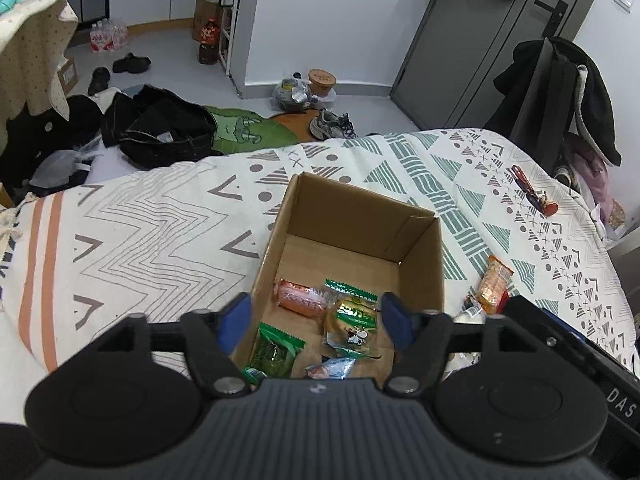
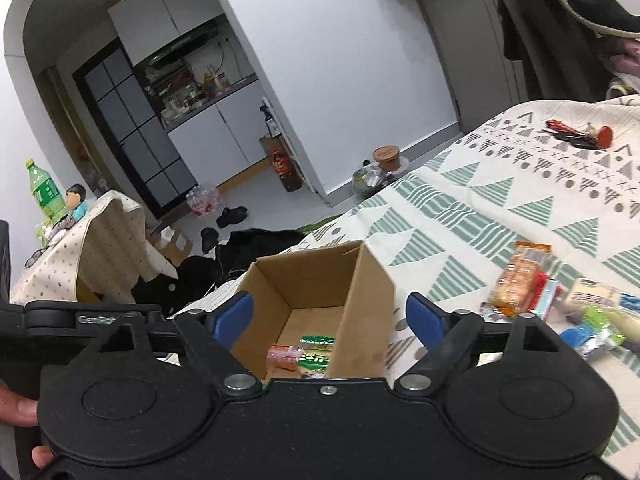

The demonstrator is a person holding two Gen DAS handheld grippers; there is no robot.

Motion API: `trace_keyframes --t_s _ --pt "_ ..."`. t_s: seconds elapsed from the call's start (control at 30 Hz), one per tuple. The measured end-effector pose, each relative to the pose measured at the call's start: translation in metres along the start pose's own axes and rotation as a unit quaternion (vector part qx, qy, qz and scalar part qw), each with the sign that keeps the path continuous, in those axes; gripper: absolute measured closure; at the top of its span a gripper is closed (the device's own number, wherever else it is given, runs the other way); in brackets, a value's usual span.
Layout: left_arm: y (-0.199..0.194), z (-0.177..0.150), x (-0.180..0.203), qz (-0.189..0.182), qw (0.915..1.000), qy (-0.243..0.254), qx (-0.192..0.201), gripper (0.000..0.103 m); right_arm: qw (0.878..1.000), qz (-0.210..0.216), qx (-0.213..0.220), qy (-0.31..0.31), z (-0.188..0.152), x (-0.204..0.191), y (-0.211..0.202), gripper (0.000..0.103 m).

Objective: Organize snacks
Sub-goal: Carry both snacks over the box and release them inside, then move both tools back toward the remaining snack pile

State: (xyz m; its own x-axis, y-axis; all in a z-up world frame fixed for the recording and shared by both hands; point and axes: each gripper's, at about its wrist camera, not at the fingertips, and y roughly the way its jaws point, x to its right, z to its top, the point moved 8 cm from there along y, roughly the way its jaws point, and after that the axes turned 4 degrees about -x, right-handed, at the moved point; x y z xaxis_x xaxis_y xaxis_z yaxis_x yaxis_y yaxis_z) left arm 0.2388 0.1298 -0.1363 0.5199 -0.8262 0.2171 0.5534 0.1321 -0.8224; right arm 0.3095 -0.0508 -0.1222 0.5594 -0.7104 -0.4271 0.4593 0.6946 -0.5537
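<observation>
Open brown cardboard box [image 1: 424,256] at frame centre on the patterned bedspread [image 1: 160,216], pink, green and blue snack packets [image 1: 352,316] inside, left gripper [image 1: 316,320] and right gripper [image 2: 330,318] fingers spread, empty, orange wrapped snack [image 2: 520,276] lower right.

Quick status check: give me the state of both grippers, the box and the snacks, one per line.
left gripper: open, empty, over the box
right gripper: open, empty
cardboard box: open-topped, upright on the bed
pink snack: lying in the box
green packets: lying in the box
orange packet: outside the box, on the bedspread
snack pile: loose on the bedspread, not yet boxed
</observation>
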Motion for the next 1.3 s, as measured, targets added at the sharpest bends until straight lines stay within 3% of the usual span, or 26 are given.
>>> trace_keyframes --t_s 0.33,0.83,1.3 --pt "-0.025 -0.01 0.034 -0.006 0.9993 0.022 0.029 0.0 1.0 -0.012 0.008 0.014 0.003 0.025 -0.033 0.002" --pt "-0.046 -0.033 0.087 -0.012 0.9978 0.051 0.042 0.0 0.999 -0.018 -0.017 0.034 -0.011 0.061 -0.065 0.0" --pt "-0.052 -0.055 0.134 -0.023 0.9956 0.074 0.052 0.0 0.997 -0.015 -0.011 0.081 -0.018 0.108 -0.097 0.001"
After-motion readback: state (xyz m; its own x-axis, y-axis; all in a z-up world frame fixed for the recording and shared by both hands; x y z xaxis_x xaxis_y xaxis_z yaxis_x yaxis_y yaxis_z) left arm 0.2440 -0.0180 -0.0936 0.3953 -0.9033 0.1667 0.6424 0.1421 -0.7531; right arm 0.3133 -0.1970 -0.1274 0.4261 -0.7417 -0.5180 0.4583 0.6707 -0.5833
